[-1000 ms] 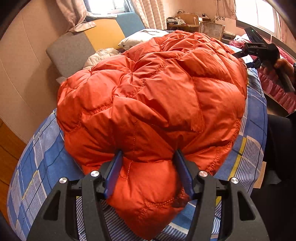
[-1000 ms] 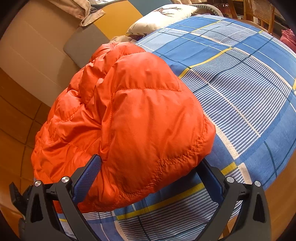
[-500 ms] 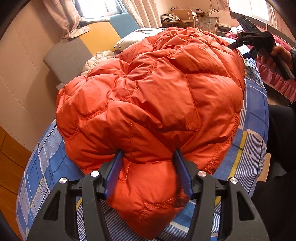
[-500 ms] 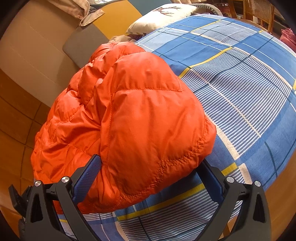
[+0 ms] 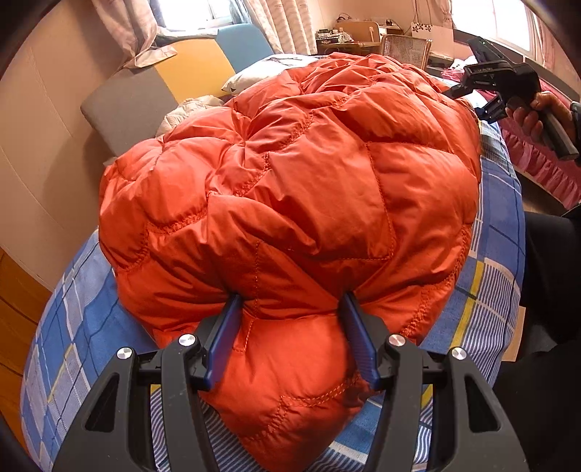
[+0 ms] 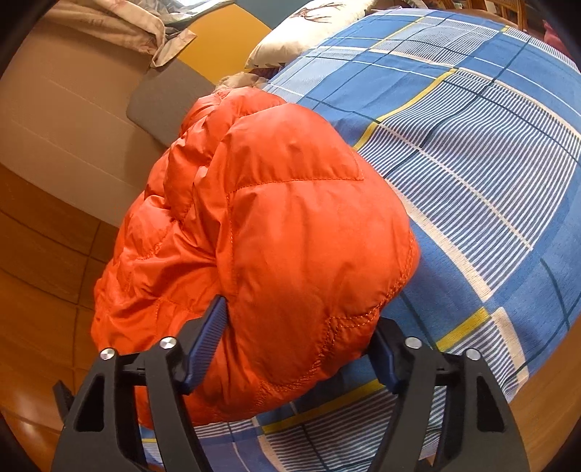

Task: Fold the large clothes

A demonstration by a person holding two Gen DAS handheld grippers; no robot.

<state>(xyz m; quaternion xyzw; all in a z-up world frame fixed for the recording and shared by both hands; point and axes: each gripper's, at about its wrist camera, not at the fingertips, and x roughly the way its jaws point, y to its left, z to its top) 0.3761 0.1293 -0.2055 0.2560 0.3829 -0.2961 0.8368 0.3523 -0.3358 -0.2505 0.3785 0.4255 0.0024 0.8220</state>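
An orange quilted down jacket (image 5: 290, 188) lies bunched on the blue plaid bed sheet (image 5: 76, 326). My left gripper (image 5: 292, 308) is shut on a thick fold at the jacket's near edge, with its blue pads pressing in from both sides. In the right wrist view, the jacket (image 6: 290, 247) bulges between the fingers of my right gripper (image 6: 297, 326), which has closed in on the jacket's other end. The right gripper also shows in the left wrist view (image 5: 497, 90), held in a hand at the jacket's far right.
The bed sheet (image 6: 472, 163) stretches away to the right. A white pillow (image 6: 312, 32) and a grey, yellow and blue headboard (image 5: 152, 94) stand at the bed's head. Wooden floor (image 6: 43, 272) lies to the left. A desk and chair (image 5: 403, 47) stand by the far window.
My right gripper's fingers have closed inward onto the jacket's end. My left gripper keeps its hold and the jacket has shifted slightly in its view.
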